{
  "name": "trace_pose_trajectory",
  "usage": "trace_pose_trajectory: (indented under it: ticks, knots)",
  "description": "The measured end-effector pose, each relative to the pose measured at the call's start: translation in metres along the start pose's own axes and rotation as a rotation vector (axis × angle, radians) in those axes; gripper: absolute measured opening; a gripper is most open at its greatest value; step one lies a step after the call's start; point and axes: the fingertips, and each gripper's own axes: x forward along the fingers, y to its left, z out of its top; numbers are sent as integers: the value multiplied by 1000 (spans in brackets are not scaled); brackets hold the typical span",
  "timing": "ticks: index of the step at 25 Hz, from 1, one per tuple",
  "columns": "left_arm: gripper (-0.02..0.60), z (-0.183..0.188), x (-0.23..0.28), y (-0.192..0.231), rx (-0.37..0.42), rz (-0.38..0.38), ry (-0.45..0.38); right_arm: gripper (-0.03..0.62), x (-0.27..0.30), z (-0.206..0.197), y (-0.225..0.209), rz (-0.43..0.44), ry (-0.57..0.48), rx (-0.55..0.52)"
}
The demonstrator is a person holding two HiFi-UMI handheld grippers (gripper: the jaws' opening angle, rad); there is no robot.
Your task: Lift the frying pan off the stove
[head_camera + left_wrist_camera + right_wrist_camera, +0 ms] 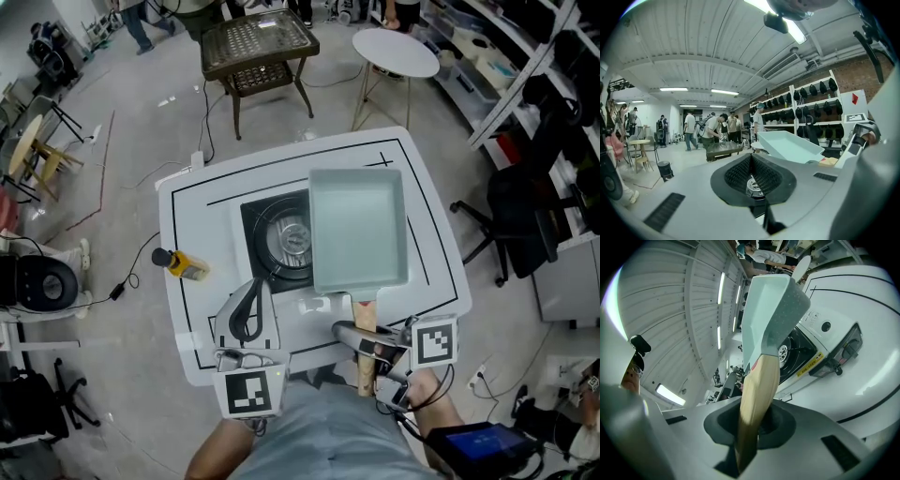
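Observation:
A pale teal square frying pan (358,230) with a wooden handle (364,323) hangs over the right part of the black stove burner (284,239). In the left gripper view the pan (790,145) shows raised above the surface, to the right of the burner (752,183). My right gripper (367,345) is shut on the handle (757,399) near the table's front edge, and the pan (771,310) rises beyond it. My left gripper (255,286) rests at the front left of the stove, its jaws together and empty.
The stove sits in a white table (433,202) marked with black lines. A yellow tool with a black tip (185,265) lies at the table's left. The stove's control panel (843,352) faces me. A dark wire table (258,47), a round white table (396,52) and an office chair (511,220) stand around.

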Motion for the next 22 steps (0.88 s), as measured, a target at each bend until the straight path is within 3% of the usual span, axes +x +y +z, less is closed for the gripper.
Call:
trace_pose_trajectory:
  ticks: [22]
  knots:
    - [17, 0, 3, -19, 15, -24, 1, 69, -14, 1, 2, 31, -29, -2]
